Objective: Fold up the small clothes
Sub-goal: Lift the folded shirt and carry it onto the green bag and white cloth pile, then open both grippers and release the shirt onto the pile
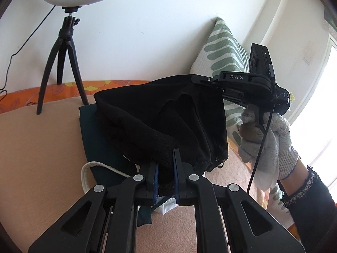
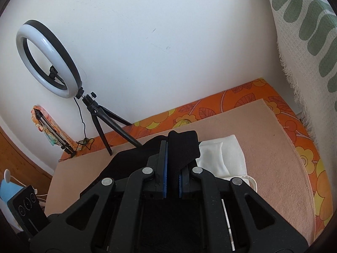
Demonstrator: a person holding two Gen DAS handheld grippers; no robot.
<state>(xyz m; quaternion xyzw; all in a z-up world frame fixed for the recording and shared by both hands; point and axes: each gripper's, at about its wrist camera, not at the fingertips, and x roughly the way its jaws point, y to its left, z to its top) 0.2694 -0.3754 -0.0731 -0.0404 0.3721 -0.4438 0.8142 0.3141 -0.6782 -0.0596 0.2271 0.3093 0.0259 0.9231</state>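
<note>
Black garment (image 1: 160, 124) held up between both grippers above the beige mat (image 1: 40, 147).

The left gripper (image 1: 165, 168) is clenched on the garment's near edge, cloth bunched between its blue pads. The right gripper (image 2: 173, 164) is clamped on another edge of the same garment, a black strip sticking up past its fingers; a gloved hand (image 1: 265, 139) holds it to the right of the garment. The garment hangs slack between the two, off the mat. Under it on the mat lie a dark green cloth (image 1: 92, 139) and a white cloth (image 2: 221, 158). Behind the garment, near the wall, a ring light (image 2: 48, 61) stands on a tripod (image 2: 107, 122); a leaf-print cushion (image 1: 223, 48) leans to the garment's right.
</note>
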